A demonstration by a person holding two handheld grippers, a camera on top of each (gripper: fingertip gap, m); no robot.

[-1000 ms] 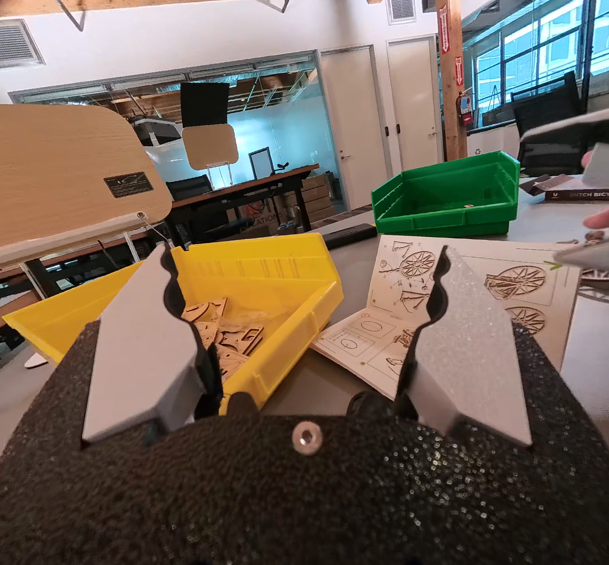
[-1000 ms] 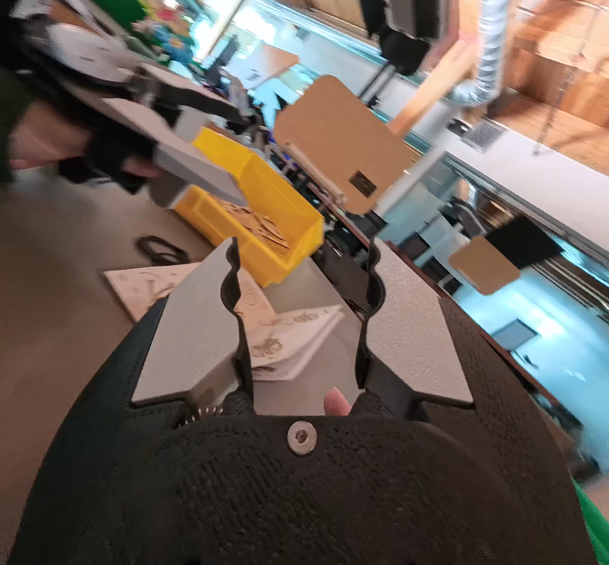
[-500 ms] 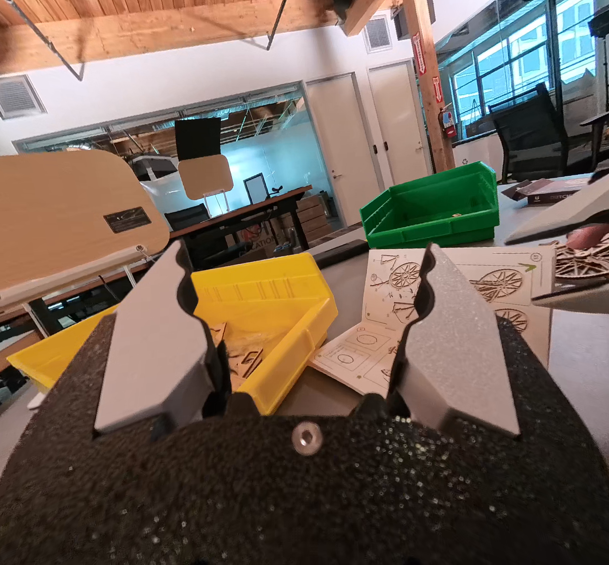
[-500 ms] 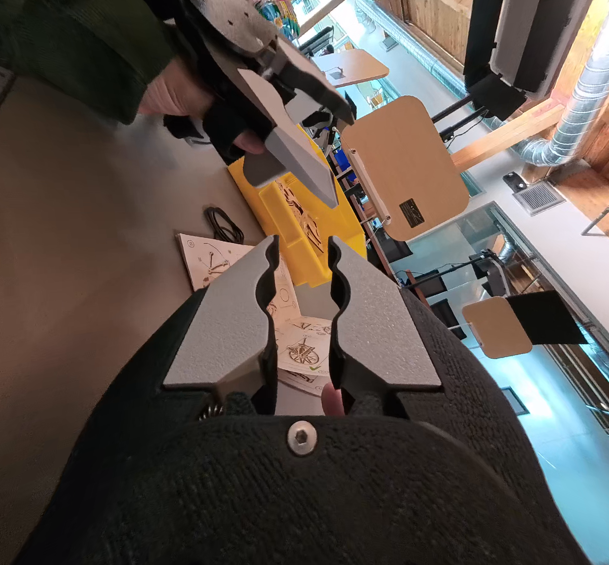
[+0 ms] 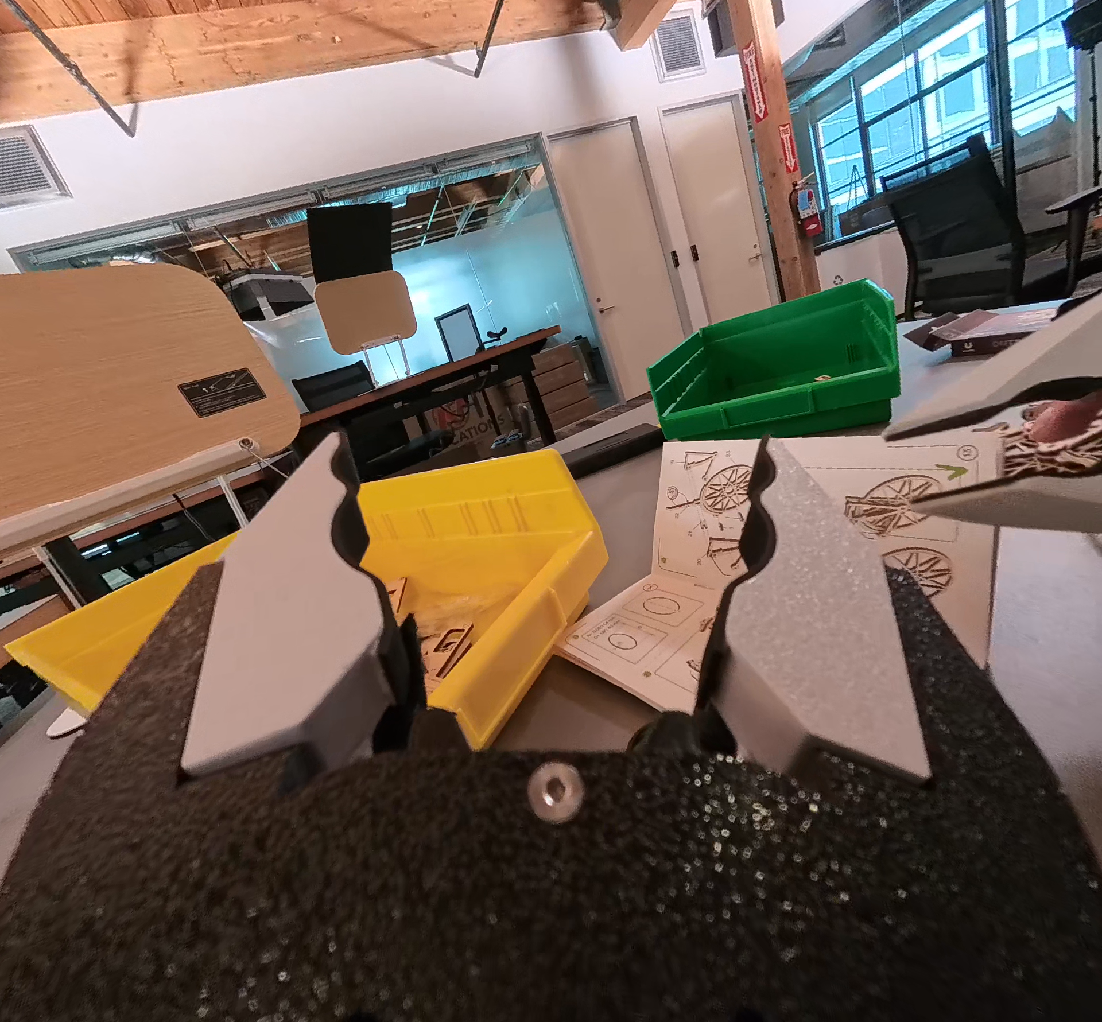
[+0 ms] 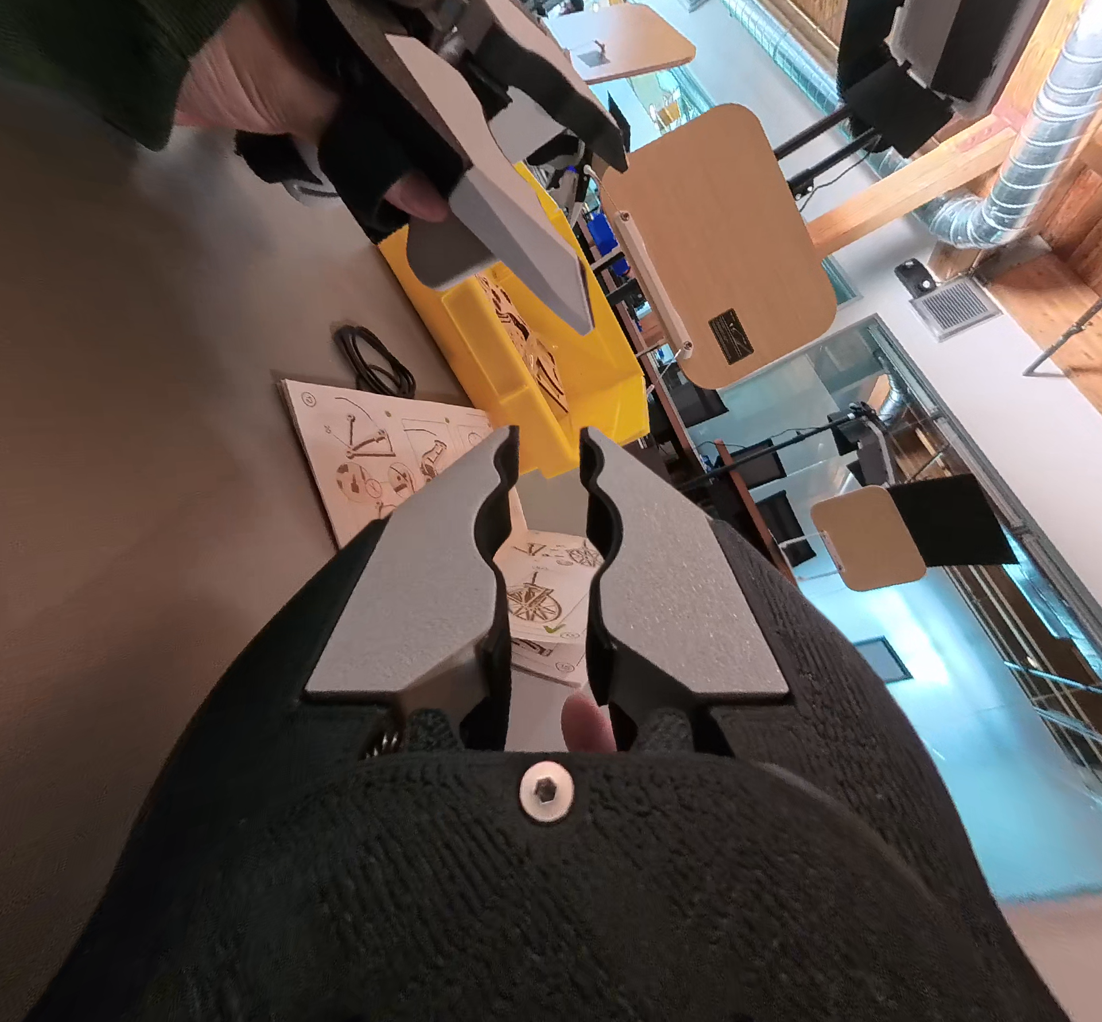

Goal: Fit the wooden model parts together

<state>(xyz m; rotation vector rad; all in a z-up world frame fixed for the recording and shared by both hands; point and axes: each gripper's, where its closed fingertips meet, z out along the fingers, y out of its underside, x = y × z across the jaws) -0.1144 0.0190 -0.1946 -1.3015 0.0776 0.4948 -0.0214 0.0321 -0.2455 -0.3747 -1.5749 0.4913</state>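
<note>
Parts (image 5: 447, 644) lie loose in the yellow bin (image 5: 513, 528), just ahead-left of the left hand-held gripper (image 5: 551, 522), which gapes wide and empty. Far right, the right hand-held gripper (image 5: 954, 463) pinches a wooden wheel (image 5: 1037, 454) over the booklet (image 5: 686, 594) on the worktop (image 5: 1037, 570).

I counted two bins on the table: one yellow bin (image 5: 489, 528) near left, one green bin (image 5: 775, 391) far right. One open instruction booklet (image 5: 686, 594) lay between them. I held two grippers: left gripper (image 5: 551, 540), right gripper (image 6: 545, 480).
</note>
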